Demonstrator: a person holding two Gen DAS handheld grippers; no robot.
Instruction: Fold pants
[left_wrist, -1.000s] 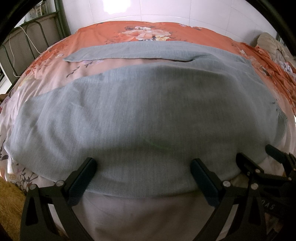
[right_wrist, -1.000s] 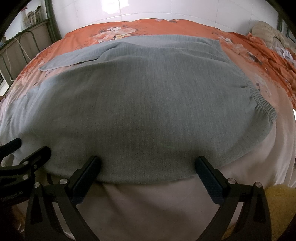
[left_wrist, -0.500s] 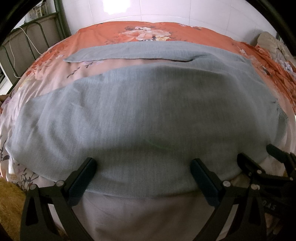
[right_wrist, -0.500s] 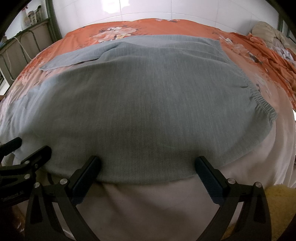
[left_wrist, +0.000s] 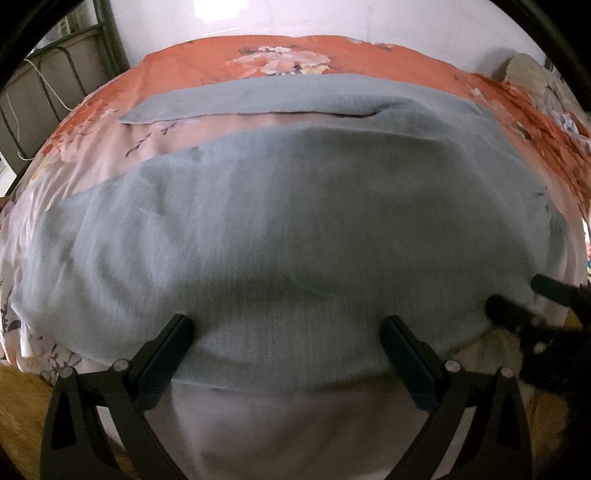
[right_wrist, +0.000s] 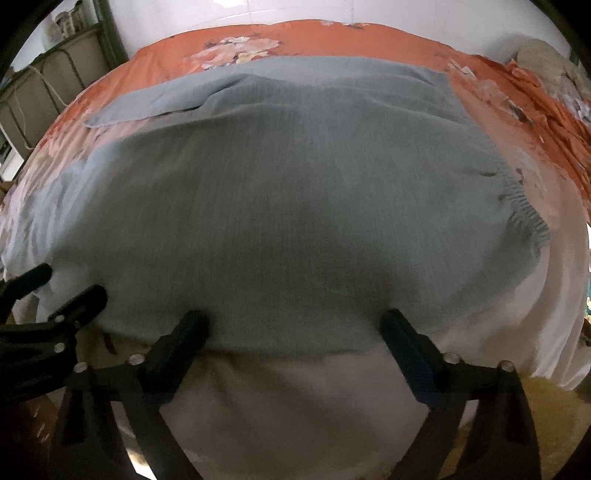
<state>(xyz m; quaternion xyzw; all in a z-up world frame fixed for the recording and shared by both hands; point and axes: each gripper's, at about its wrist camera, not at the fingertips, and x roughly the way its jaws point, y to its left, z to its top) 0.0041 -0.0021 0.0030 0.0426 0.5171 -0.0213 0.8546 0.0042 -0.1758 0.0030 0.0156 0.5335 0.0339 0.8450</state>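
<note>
One pair of grey-blue knit pants (left_wrist: 295, 229) on the floral orange bedsheet (left_wrist: 258, 51); two grippers: left gripper (left_wrist: 284, 332) wide, right gripper (right_wrist: 295, 328) closing, pads astride the near edge.

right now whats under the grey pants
The grey pants lie spread on a floral orange-and-pink bedsheet, which shows all around them and between the two legs. Whatever is under their middle is covered, so only the sheet can be confirmed.

Your bed (left_wrist: 303, 435) wears a floral sheet, orange toward the tiled wall and pale pink toward you. Directly on it lie the grey-blue pants (left_wrist: 295, 229), spread flat with the legs splayed to the left and the elastic waistband (right_wrist: 524, 210) to the right. Crumpled orange bedding (right_wrist: 554, 122) is heaped at the far right.
</note>
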